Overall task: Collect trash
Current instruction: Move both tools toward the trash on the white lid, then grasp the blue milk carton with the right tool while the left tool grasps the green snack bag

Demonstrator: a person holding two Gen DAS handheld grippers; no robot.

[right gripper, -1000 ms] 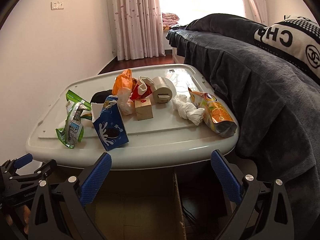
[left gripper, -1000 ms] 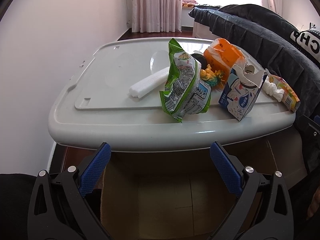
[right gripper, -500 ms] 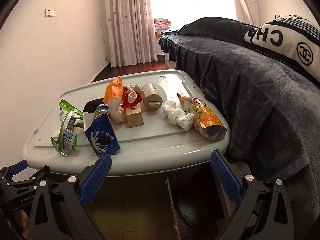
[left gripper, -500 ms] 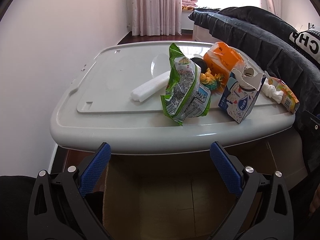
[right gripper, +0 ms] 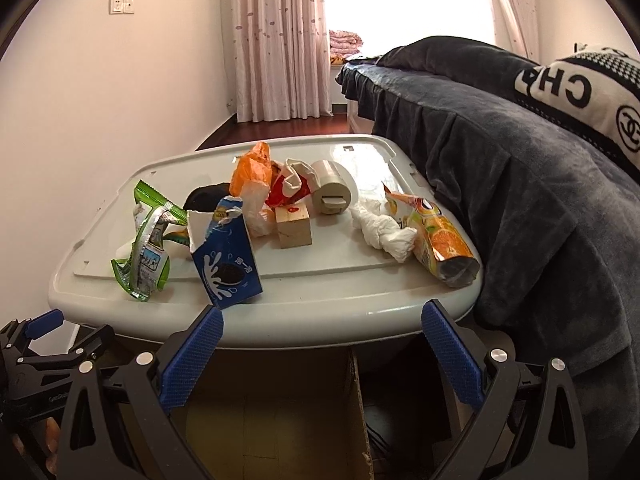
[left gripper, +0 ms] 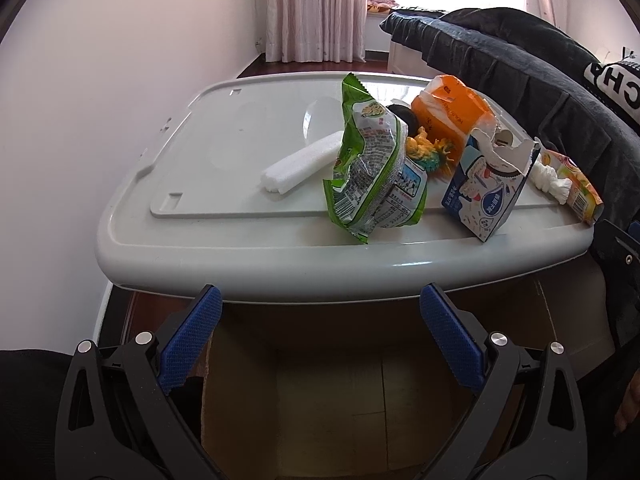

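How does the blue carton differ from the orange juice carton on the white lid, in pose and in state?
The blue carton stands upright near the front edge of the lid; the orange juice carton lies on its side at the lid's right edge. The blue carton is torn open at its top, with ragged white edges; the orange juice carton is crumpled, and its open end faces the camera. Both are empty-looking drink cartons, untouched by either hand-held gripper.

Both tools: blk frames, blue textured pads (left gripper: 191,340), silver screws.
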